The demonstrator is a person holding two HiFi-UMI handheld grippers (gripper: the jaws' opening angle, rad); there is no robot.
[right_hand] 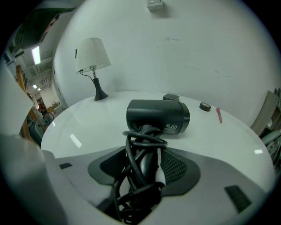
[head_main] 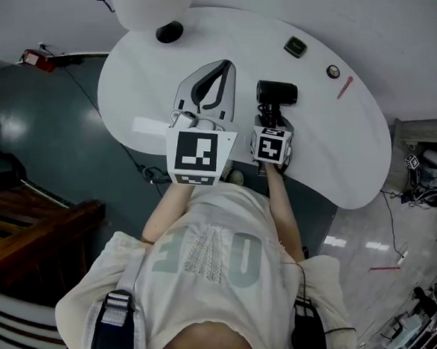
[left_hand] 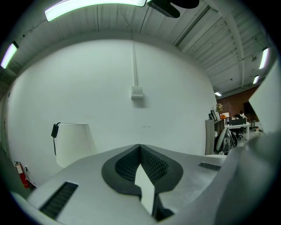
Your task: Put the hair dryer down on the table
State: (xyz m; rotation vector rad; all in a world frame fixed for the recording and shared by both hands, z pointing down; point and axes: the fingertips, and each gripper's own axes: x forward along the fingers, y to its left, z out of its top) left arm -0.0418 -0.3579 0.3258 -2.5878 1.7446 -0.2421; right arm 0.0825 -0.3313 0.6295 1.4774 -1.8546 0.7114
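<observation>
The white rounded worktop (head_main: 354, 150) fills the head view, with the person's pale shirt (head_main: 212, 259) below it. Only this view shows both arms reaching out side by side.

The lamp (head_main: 141, 0) stands at the worktop's far left. The right gripper view shows it whole, shade on a dark stem (right_hand: 93, 61), while the left gripper view catches only the shade (left_hand: 74, 143) against a bare wall.

The hair dryer (head_main: 276, 93) lies near the middle of the worktop and its black barrel looks to be resting on the surface. From above, the marker cube hides its handle. The right gripper view shows the barrel (right_hand: 158, 116) lying crosswise and the handle wrapped in its cord. The right hand-held gripper (right_hand: 147, 151) is closed on that handle, a pad on either side.

The left hand-held gripper (head_main: 223, 67) sits just beside it and points away. Its own view shows its tips (left_hand: 140, 149) closed on each other.

Beyond the dryer lie a dark square thing (right_hand: 171, 97), a small round one (right_hand: 204, 106) and a pink stick (right_hand: 219, 115), well apart from it.
</observation>
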